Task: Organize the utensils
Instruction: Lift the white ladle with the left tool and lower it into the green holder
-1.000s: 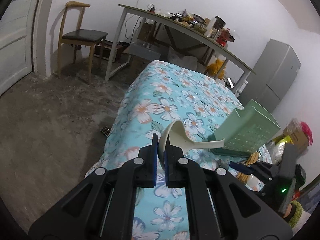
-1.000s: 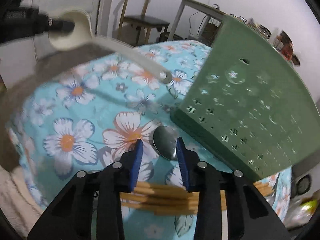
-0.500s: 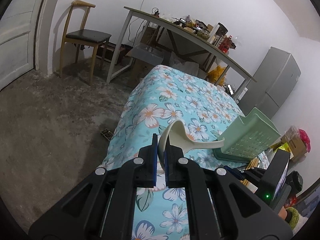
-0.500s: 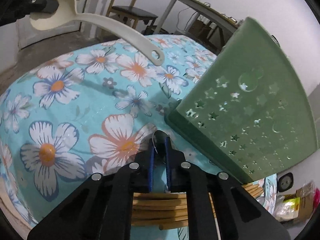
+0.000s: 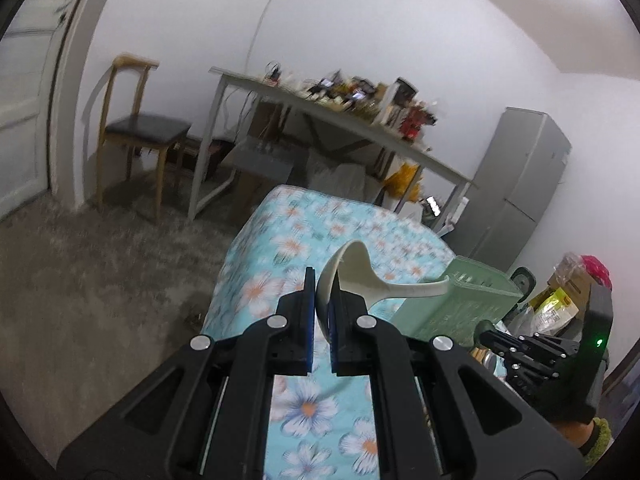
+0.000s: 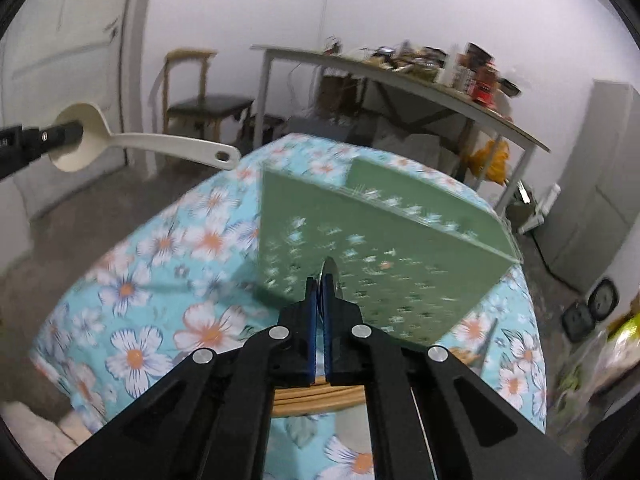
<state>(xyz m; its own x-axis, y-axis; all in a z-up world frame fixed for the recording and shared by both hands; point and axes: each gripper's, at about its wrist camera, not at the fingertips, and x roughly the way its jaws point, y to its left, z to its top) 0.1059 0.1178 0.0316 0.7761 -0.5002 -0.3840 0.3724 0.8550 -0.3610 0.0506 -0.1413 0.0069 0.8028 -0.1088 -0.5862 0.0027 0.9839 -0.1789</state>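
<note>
My left gripper [image 5: 320, 300] is clamped on the bowl of a cream plastic ladle [image 5: 360, 276]. The rim of the bowl sits edge-on between the two blue pads, and the handle sticks out to the right, roughly level, with its tip near the upper rim of the green basket [image 5: 460, 304]. From my right wrist camera I see the same ladle [image 6: 132, 142] at the far left, up in the air above the floor and beside the edge of the flowered cloth [image 6: 160, 248], with the hanging hole at the handle's end pointing toward the basket.

My right gripper [image 6: 320, 300] has its fingers drawn in to a very thin gap, pinching a metal spoon [image 6: 330, 274]. Only the shiny edge of the spoon shows, poking up just past the fingertips, so I cannot tell which way its handle runs. It is held in front of the perforated wall of the green basket [image 6: 400, 248], which stands on the cloth; I cannot tell whether the spoon touches that wall.

Below my right fingers, a bundle of wooden chopsticks [image 6: 316, 398] lies crosswise on the cloth, close to the base of the basket. The scene is blurred in both views.
</note>
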